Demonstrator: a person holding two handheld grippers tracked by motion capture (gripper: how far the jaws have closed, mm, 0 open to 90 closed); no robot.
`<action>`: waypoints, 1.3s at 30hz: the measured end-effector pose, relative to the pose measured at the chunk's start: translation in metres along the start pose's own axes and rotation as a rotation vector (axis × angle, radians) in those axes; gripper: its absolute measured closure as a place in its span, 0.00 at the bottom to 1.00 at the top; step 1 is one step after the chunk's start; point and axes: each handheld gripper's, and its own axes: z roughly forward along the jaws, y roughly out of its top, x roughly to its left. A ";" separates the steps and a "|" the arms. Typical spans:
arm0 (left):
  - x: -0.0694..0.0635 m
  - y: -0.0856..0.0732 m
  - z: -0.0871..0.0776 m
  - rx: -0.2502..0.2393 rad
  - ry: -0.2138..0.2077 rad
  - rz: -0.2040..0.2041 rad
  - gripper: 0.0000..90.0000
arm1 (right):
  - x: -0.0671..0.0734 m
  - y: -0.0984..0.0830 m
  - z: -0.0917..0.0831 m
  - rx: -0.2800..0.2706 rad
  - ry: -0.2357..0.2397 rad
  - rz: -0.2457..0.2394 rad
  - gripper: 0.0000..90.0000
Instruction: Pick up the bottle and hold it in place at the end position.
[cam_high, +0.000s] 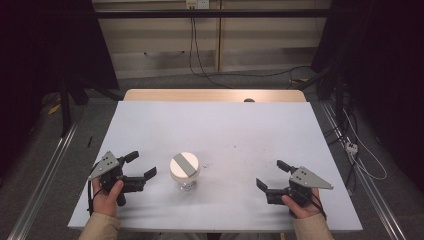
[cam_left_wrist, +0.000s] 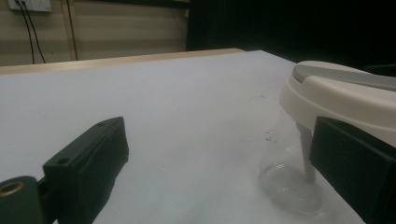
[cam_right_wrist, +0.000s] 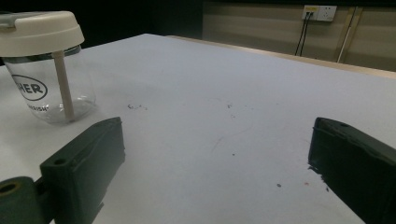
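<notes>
A clear plastic jar (cam_high: 185, 172) with a cream lid and a grey strip on top stands upright near the table's front middle. My left gripper (cam_high: 140, 165) rests open just left of it, held by a hand. In the left gripper view the jar (cam_left_wrist: 299, 154) sits close behind the right jaw, with a cream stick visible inside. My right gripper (cam_high: 272, 175) is open further right, well apart from the jar. In the right gripper view the jar (cam_right_wrist: 44, 70) stands at the far left, with printed lettering on its wall.
The white table top (cam_high: 225, 130) has a wooden strip along its far edge and a few dark specks (cam_high: 235, 147) in the middle. Cables hang down the back wall (cam_high: 192, 45) and lie on the floor at the right.
</notes>
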 end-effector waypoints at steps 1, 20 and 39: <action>-0.001 0.000 0.000 0.001 0.000 0.002 0.05 | 0.000 0.000 0.000 0.000 0.000 -0.001 0.03; -0.018 0.002 0.011 0.049 -0.078 0.063 0.05 | 0.002 0.001 0.002 -0.002 0.007 -0.008 0.03; -0.034 -0.002 0.026 0.132 -0.189 0.084 0.05 | 0.003 0.001 0.003 -0.005 0.014 -0.019 0.04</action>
